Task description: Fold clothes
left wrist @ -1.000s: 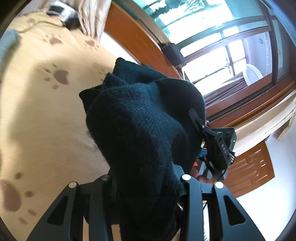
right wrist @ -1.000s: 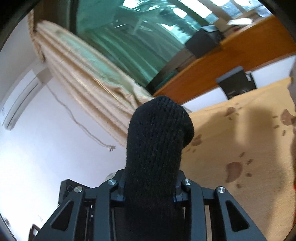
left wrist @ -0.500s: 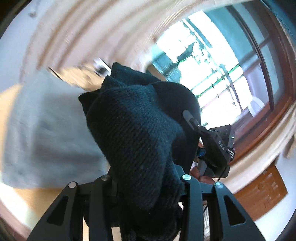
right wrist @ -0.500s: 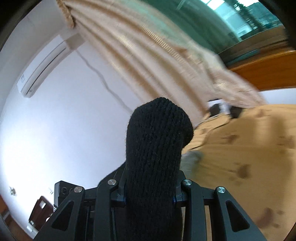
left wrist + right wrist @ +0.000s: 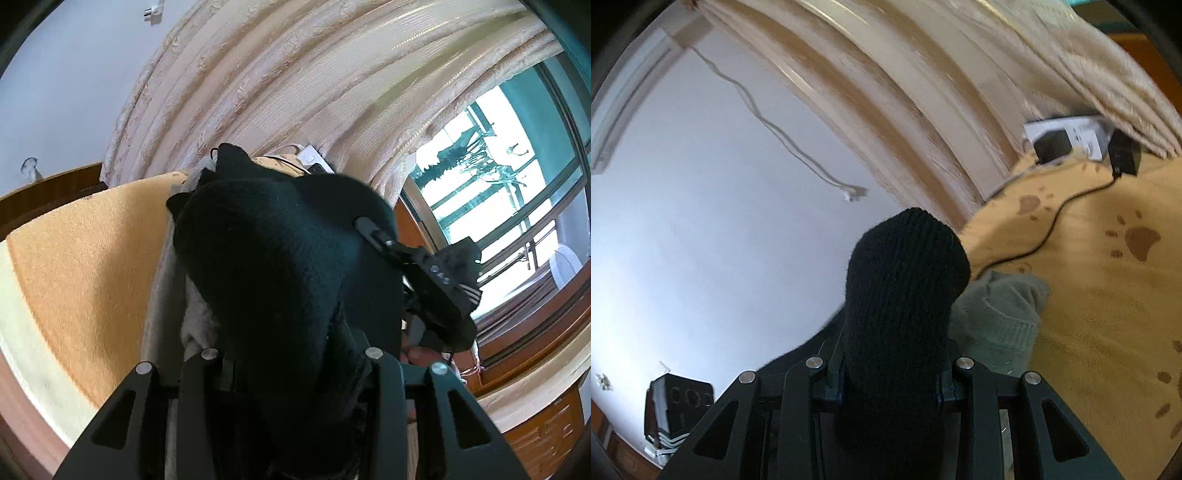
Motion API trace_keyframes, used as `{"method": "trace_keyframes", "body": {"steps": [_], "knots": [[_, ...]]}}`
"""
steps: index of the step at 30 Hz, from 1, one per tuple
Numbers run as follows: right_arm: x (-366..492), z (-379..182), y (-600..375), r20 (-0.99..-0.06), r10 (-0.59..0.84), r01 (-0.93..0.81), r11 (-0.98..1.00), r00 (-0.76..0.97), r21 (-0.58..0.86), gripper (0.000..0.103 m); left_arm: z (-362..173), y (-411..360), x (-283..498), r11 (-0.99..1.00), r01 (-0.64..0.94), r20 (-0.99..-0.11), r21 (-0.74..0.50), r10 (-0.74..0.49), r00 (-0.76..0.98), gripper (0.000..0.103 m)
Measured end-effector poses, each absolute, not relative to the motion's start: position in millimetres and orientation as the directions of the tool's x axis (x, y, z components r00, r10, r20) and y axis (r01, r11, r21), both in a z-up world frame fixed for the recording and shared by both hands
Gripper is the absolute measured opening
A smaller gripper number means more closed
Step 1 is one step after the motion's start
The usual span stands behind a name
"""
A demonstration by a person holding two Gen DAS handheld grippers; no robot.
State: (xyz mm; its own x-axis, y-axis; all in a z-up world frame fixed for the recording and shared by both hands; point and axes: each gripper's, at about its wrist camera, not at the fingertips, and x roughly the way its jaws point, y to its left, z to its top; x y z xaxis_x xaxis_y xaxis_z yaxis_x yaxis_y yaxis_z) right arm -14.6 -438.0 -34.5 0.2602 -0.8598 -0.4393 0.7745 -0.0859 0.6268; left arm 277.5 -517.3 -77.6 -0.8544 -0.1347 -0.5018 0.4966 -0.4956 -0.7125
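We lift a black knit garment [image 5: 280,266], bunched at centre frame in the left wrist view, above the paw-print blanket [image 5: 1108,295]. Soft, limp and light by our reckoning, it should drape rather than hold shape, so we would take it by an edge or hem. The left gripper [image 5: 291,354] is clamped on a thick wad of it; the right gripper [image 5: 890,363] pinches a rolled section. A grey garment [image 5: 1001,310] lies at centre right.
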Motion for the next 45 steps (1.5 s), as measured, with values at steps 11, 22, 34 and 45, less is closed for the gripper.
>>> {"method": "trace_keyframes", "body": {"steps": [11, 22, 34, 45], "knots": [[-20, -45, -447, -0.533, -0.827, 0.827, -0.169, 0.177, 0.536, 0.055, -111, -531, 281, -0.438, 0.371, -0.421, -0.819, 0.019, -0.907, 0.059], [20, 25, -374, -0.384, -0.909, 0.951, -0.248, -0.162, 0.187, 0.061, -20, -505, 322, -0.567, 0.523, -0.439, -0.636, -0.291, -0.85, 0.079], [106, -20, -339, -0.522, -0.846, 0.979, 0.182, 0.109, -0.091, 0.061, -28, -537, 201, -0.707, 0.507, -0.591, -0.494, -0.155, -0.792, 0.081], [109, -51, -344, -0.581, -0.813, 0.953, 0.195, 0.026, -0.23, 0.063, -60, -531, 199, -0.717, 0.641, -0.661, -0.274, -0.344, -0.667, 0.079]]}}
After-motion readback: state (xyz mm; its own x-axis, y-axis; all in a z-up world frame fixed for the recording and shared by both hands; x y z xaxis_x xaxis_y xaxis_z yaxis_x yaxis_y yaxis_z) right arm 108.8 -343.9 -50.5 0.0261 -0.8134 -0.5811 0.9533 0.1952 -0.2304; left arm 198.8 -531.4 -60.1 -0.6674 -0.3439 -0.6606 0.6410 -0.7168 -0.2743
